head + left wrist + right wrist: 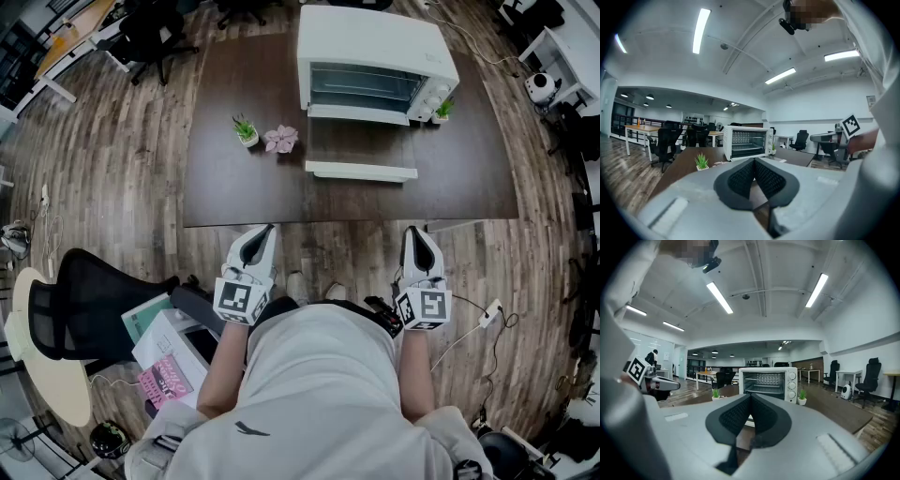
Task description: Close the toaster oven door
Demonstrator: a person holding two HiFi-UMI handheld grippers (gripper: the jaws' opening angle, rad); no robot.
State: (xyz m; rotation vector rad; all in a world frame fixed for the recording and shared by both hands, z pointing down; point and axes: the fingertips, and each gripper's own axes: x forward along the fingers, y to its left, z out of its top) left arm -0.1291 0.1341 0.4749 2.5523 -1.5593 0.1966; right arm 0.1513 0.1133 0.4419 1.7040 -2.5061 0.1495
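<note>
A white toaster oven (375,64) stands at the far side of the dark brown table (234,178), with its door (361,170) folded down flat toward me. The oven (746,142) shows beyond the left jaws, and the oven (769,380) stands straight ahead of the right jaws. Both grippers hang short of the table's near edge, close to my body. My left gripper (263,236) is shut with nothing in it. My right gripper (415,238) is shut and empty too. Each points roughly level at the oven.
A small potted plant (246,130) and a pink flower (280,139) sit on the table left of the oven. Another small plant (442,110) stands at the oven's right. A black office chair (84,300) and boxes (173,361) lie at my left on the wood floor.
</note>
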